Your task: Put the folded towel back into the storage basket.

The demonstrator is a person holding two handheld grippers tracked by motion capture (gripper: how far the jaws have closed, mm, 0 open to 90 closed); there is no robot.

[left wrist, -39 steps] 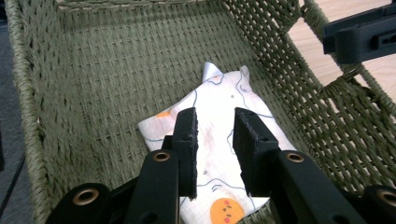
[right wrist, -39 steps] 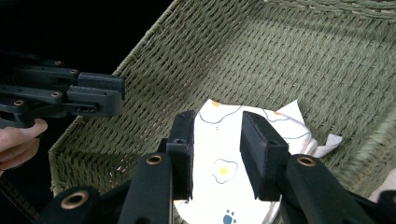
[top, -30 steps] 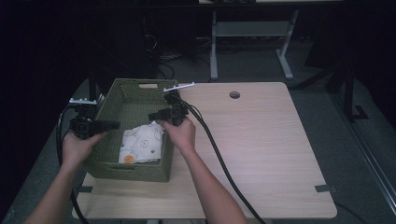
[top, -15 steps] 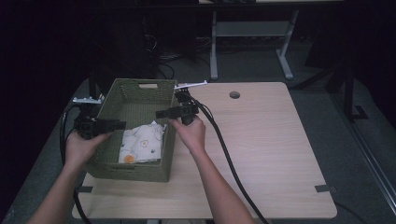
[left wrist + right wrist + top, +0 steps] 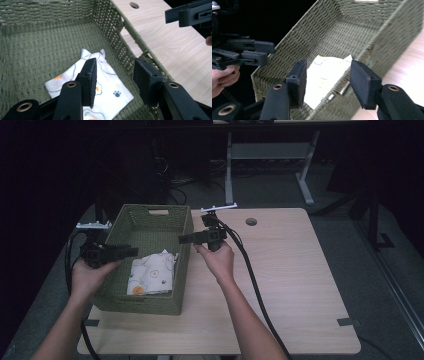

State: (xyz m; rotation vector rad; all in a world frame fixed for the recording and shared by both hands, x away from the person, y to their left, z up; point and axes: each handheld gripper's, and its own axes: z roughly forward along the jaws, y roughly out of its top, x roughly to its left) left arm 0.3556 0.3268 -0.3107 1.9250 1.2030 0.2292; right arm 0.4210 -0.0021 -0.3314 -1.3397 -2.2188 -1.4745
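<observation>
A green woven basket stands on the left of the light wood table. Inside it lies a folded white cloth printed with small orange and blue figures. My left gripper hovers open over the basket's left rim, pointing right; between its jaws I see the cloth below. My right gripper hangs open above the basket's right rim, pointing left. Its own view looks across the rim down onto the cloth, with the left gripper beyond. Both grippers hold nothing.
The table has a round cable hole near its far edge. A thick black cable trails from my right gripper across the tabletop. Another desk's white legs stand behind on the dark floor. Bare wood spreads right of the basket.
My right gripper has drawn back to the right, from over the cloth to above the basket's right rim. The left gripper has barely moved. The cloth stays in the basket.
</observation>
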